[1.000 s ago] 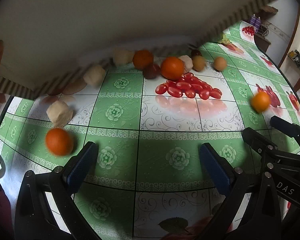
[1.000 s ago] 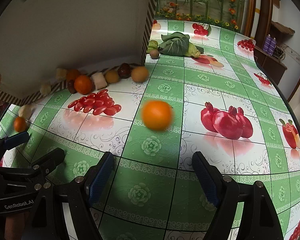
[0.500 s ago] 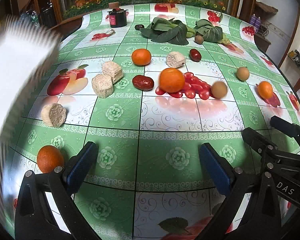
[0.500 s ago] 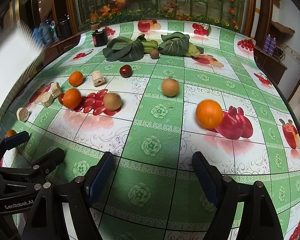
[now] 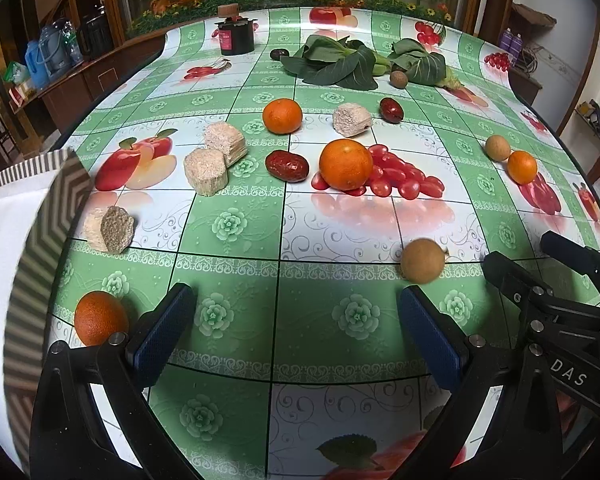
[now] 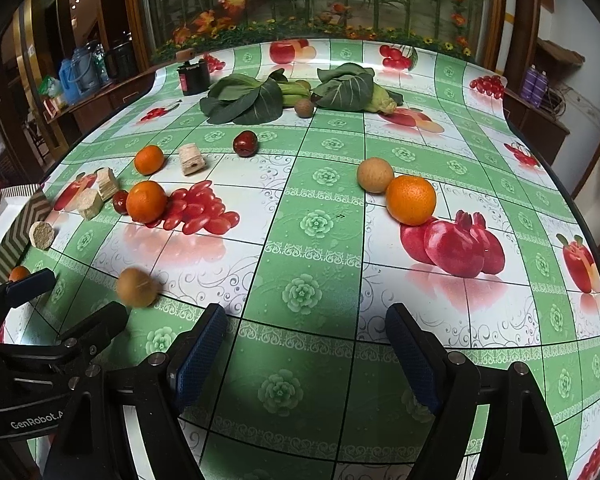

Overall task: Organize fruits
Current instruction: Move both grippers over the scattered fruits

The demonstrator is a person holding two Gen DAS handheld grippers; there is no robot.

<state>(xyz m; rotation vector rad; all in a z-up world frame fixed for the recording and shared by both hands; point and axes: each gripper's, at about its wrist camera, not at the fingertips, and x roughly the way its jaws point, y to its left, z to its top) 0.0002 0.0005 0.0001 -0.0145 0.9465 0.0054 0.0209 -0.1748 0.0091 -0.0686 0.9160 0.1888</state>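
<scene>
Both tools idle low over the table. Left gripper (image 5: 296,336) spread wide, nothing between the pads; right gripper (image 6: 306,350) same, empty.

Nearest fruit: brown round fruit (image 5: 422,261), blurred, just beyond the left tool's right pad at about 1 o'clock. In the right view it sits at 10 o'clock (image 6: 137,287). Small orange (image 5: 100,317) at the left tool's 10 o'clock, beside the striped box (image 5: 40,240), whose white interior is in view at the left edge.

Mid-table: big orange (image 5: 345,164) touching a red date (image 5: 287,166)'s neighbourhood, pale cut chunks (image 5: 205,171) around 11 o'clock. On the right tool's 1 o'clock, an orange (image 6: 411,200) touching a tan fruit (image 6: 375,175).

Far: leafy greens (image 6: 244,100), dark jar (image 5: 236,36).

Read: sorting hasn't started, fruit scattered loose, no pick in hand. Next move probably: wait for the blurred fruit to settle if it is rolling, then drop the left tool over it, centre it between the pads, close gently. Round, so it may squirt out.
</scene>
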